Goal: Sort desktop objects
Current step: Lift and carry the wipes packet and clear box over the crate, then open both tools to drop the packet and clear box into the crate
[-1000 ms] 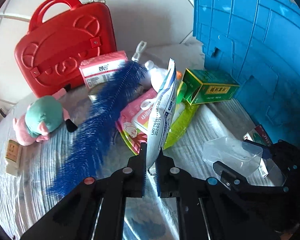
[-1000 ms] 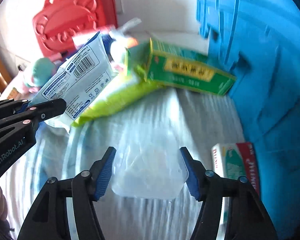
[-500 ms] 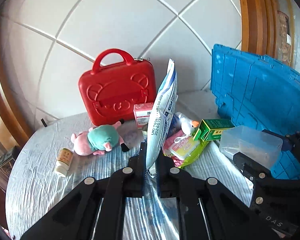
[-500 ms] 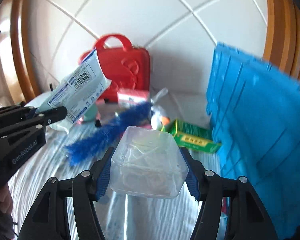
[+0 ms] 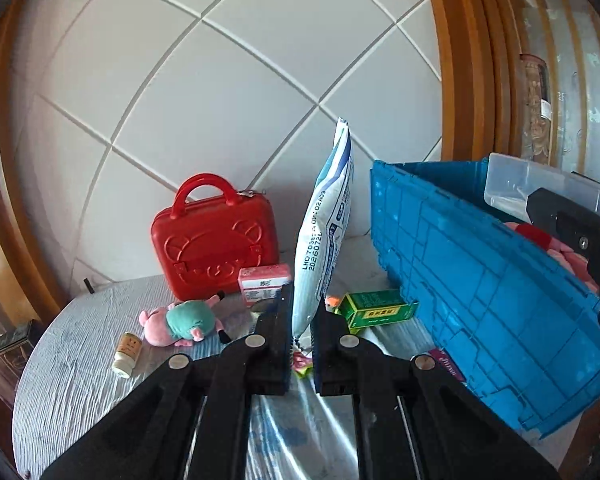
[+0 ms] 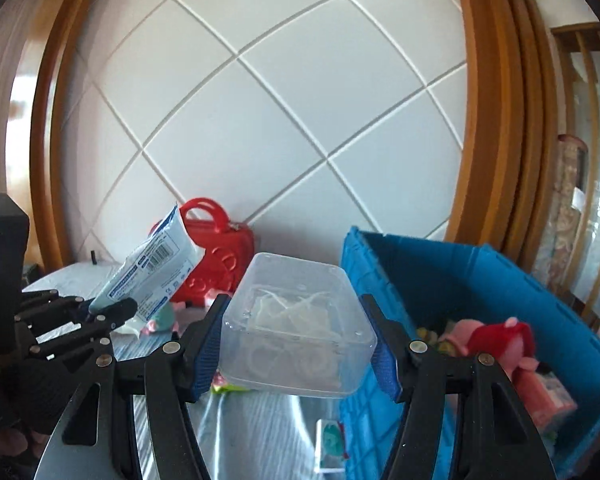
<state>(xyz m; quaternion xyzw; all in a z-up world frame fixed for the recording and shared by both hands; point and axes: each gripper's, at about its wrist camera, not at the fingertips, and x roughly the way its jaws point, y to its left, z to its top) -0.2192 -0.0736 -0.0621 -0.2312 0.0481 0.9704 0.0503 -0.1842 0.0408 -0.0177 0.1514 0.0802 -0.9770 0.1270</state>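
Note:
My left gripper (image 5: 302, 320) is shut on a white and blue sachet (image 5: 324, 232), held upright high above the table; the sachet also shows in the right wrist view (image 6: 152, 276). My right gripper (image 6: 296, 344) is shut on a clear plastic box (image 6: 296, 324) with white items inside, held just left of the blue crate's near wall. The blue crate (image 5: 480, 292) stands at the right; the right wrist view shows its rim (image 6: 440, 242) and a pink and red plush toy (image 6: 496, 340) inside. The clear box also shows over the crate in the left wrist view (image 5: 540, 188).
On the round table (image 5: 76, 368) lie a red case (image 5: 216, 244), a pink box (image 5: 264, 282), a plush pig (image 5: 184, 320), a small bottle (image 5: 127, 354) and a green box (image 5: 374, 310). A tiled wall stands behind.
Both grippers have risen well above the table with their loads. The right gripper closed on the clear box, lifted it and brought it up beside the crate's opening.

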